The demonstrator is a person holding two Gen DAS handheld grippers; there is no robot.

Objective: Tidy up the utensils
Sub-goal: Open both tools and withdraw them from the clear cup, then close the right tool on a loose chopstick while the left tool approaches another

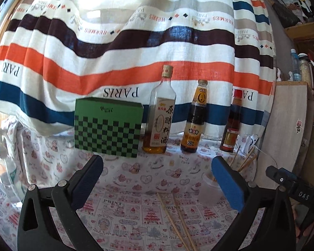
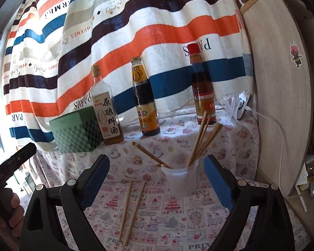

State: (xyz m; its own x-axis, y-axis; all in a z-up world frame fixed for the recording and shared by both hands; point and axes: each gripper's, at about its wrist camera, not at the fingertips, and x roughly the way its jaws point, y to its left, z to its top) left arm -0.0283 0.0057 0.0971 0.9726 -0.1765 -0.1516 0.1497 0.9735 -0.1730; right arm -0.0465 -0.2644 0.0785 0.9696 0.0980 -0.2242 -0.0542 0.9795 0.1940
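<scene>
Three sauce bottles and a green checkered box are lined up mid-frame before a striped curtain. A plastic cup holding chopsticks is seen centre; two loose chopsticks are laid lower centre. Left gripper and right gripper are spread wide, nothing gripped.

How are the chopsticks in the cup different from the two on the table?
The chopsticks in the cup stand leaning with their tips up; the two chopsticks on the table lie flat, side by side. The cup holds several; the cloth has just a pair. Both sets are thin, tan sticks.
</scene>
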